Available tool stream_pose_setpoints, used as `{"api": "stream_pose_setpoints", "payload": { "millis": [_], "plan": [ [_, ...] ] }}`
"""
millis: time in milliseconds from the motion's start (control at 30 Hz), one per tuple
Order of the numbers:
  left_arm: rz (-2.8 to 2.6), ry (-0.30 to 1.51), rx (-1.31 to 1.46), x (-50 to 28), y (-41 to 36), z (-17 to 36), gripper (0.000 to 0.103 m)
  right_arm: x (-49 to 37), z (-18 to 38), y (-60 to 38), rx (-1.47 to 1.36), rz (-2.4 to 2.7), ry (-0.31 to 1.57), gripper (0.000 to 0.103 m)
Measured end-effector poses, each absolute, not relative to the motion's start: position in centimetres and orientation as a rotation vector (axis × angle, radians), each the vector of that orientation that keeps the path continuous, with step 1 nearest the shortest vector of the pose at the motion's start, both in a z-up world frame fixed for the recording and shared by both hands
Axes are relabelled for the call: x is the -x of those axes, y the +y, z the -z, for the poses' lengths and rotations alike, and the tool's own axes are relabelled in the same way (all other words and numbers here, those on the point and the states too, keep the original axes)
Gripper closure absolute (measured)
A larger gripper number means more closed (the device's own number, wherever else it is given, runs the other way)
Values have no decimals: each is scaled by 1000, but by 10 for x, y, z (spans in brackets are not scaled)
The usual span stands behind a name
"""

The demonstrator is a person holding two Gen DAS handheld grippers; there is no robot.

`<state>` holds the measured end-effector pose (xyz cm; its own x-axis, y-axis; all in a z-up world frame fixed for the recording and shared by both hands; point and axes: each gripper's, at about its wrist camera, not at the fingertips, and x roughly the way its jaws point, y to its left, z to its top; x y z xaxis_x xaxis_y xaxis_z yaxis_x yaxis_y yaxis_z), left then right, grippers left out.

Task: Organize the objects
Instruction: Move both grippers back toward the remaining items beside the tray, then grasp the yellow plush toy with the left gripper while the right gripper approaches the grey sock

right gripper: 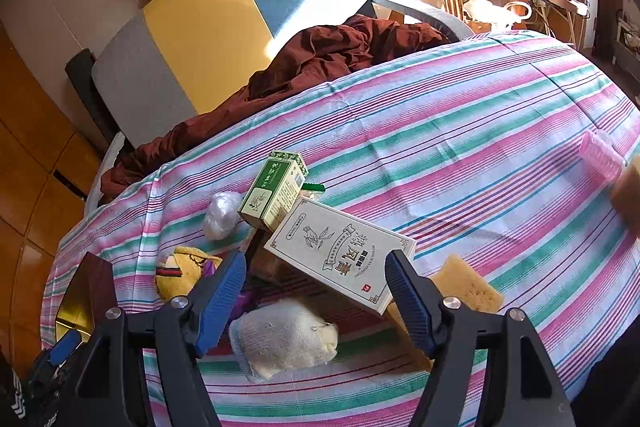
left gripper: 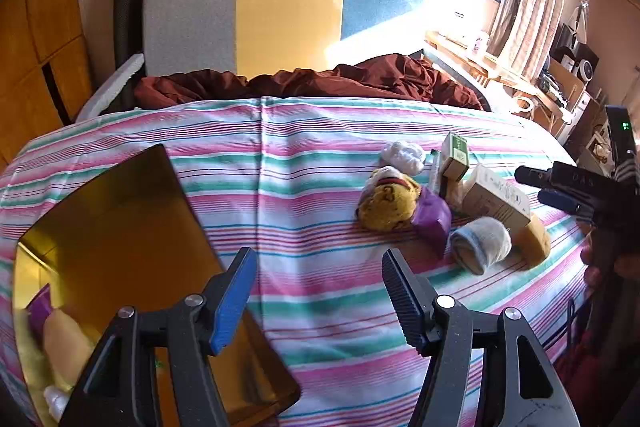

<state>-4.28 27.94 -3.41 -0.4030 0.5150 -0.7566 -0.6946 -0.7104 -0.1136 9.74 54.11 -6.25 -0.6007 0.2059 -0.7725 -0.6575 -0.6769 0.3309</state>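
We hold both grippers apart and empty: our left gripper (left gripper: pixel 316 291) hangs over the striped bedsheet (left gripper: pixel 320 155) beside the gold tray (left gripper: pixel 120 227), our right gripper (right gripper: pixel 316 299) over the pile, where the cream box (right gripper: pixel 340 251) leans on the green box (right gripper: pixel 272 191), near the rolled sock (right gripper: pixel 284 339)

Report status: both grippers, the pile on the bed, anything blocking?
Left gripper open, empty, beside gold tray. Right gripper open, empty, above cream box and white sock. Pile unsorted; nothing blocking.
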Motion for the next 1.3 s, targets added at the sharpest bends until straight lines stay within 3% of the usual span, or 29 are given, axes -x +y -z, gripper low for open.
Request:
{"api": "stream_pose_setpoints", "payload": {
  "millis": [600, 667, 700, 800, 1300],
  "plan": [
    [-1967, 132, 1278, 98, 398, 97, 33, -89, 61, 537, 1020, -2337, 818, 30],
    [-1942, 137, 1309, 101, 403, 107, 38, -88, 63, 537, 1030, -2336, 812, 30],
    [-1929, 134, 1329, 103, 403, 113, 52, -87, 63, 536, 1033, -2339, 811, 30],
    [-1926, 99, 1314, 103, 393, 112, 65, -84, 63, 533, 1047, -2358, 794, 30],
    [-2088, 259, 1214, 81, 358, 113, 64, -33, 90, 472, 1383, -2528, 446, 30]
  ]
}}
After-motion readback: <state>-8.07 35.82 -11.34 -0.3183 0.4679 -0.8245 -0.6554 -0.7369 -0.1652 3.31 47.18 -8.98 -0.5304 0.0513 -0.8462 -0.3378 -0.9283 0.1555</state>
